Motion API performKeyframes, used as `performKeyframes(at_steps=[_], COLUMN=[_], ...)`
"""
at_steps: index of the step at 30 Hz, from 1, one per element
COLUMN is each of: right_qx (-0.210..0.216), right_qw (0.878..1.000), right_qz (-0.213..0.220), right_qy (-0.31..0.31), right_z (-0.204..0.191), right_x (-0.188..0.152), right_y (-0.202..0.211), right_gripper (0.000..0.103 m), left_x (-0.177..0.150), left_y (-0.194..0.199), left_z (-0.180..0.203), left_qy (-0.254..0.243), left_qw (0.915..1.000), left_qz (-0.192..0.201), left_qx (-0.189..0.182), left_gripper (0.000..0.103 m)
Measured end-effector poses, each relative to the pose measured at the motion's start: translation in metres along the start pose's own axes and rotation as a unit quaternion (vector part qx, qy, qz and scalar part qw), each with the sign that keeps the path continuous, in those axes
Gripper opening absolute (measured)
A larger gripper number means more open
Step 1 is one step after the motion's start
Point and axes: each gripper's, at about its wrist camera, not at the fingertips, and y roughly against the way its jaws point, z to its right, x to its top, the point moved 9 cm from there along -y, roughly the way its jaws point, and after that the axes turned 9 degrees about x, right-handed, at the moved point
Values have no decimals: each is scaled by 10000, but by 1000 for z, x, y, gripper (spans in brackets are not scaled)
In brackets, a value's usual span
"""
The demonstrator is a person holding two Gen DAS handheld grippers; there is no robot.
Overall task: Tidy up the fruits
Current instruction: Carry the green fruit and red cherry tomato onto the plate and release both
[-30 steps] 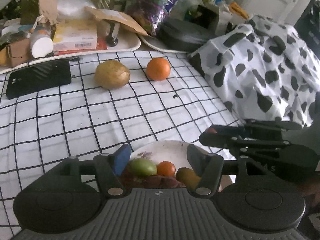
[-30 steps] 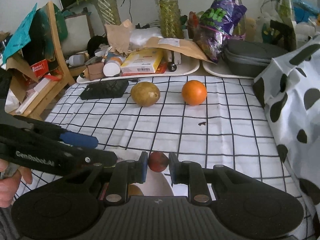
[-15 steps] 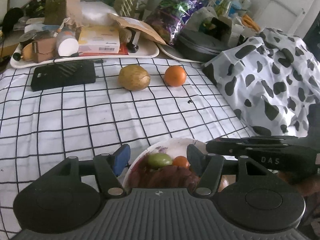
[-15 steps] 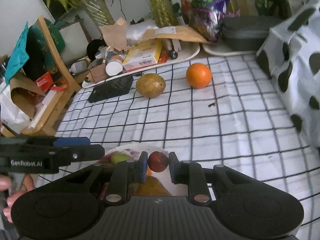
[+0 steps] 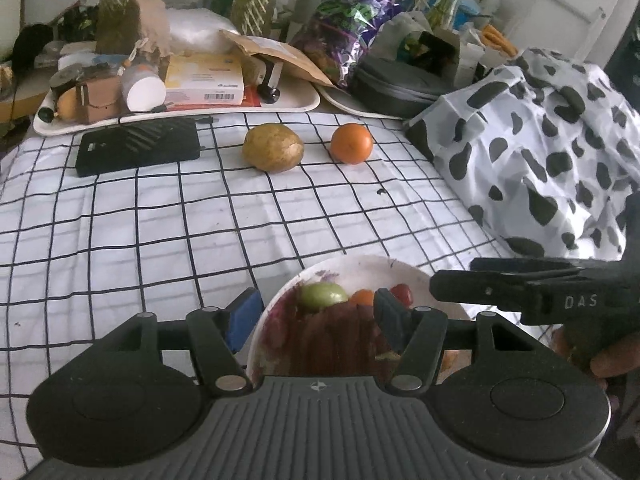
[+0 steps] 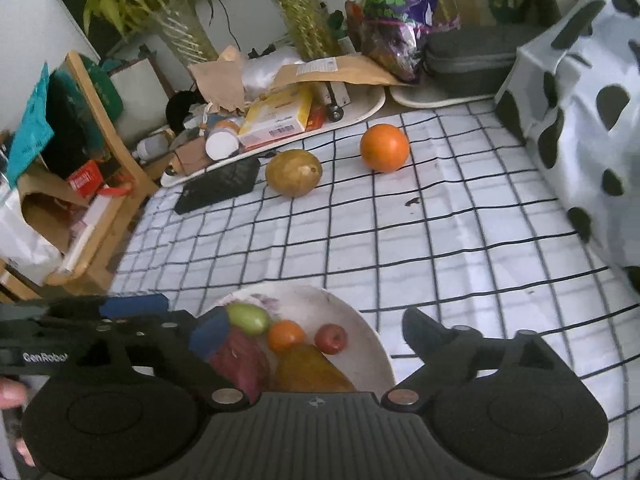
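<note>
Near edge of the checked cloth: a round white plate (image 6: 372, 344) with a smudged rim sits on the white tablecloth with black grid lines (image 6: 400, 240), directly below both grippers.
Right gripper (image 6: 310, 330): its two black fingers are spread wide, one on each side of the plate, and nothing is between them.
Left gripper (image 5: 316, 312): its fingers, one with a blue pad (image 5: 244, 316), are parted over the plate's left half and grip nothing.
Plate contents: a small red apple-like fruit (image 6: 331, 338) lies free on the plate, just right of a small orange fruit (image 6: 285, 335); a pale green oval fruit (image 6: 248, 318) lies behind and to the left; a dark purple-red fruit (image 6: 240, 360) and a yellow-brown fruit (image 6: 308, 368) fill the near side, partly hidden by the gripper bodies.
Fruit off the plate: a large brownish-yellow oval fruit (image 6: 294, 172) and a round orange (image 6: 385, 147) rest on the cloth toward the far side, near each other but apart and well away from the plate.
Far left: a flat black rectangular device (image 5: 138, 146) lies on the cloth just left of the oval fruit.
Back edge: a long white tray (image 5: 292, 100) carries boxes, a jar and brown paper.
Right side: a white cloth with black cow spots (image 5: 540, 152) is heaped beside the grid.
</note>
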Motion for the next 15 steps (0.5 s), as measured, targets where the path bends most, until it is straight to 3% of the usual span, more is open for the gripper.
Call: performKeyframes(at_steps=[3, 8, 15], right_qx=[-208, -541, -913], right_qw=[9997, 9979, 9941], right_qz=[26, 57, 130], right_qy=[147, 363, 563], right_z=[1, 3, 5], right_x=[-6, -16, -25], right_y=[6, 15, 26], right_gripper=[103, 103, 103], left_x=[-5, -14, -22], left_y=[4, 11, 21], left_z=[3, 6, 11], left_qy=[-113, -280, -345], left_qw=[9999, 9991, 9985], left_qz=[68, 153, 261], left_qx=[84, 288, 320], left_gripper=[61, 70, 70])
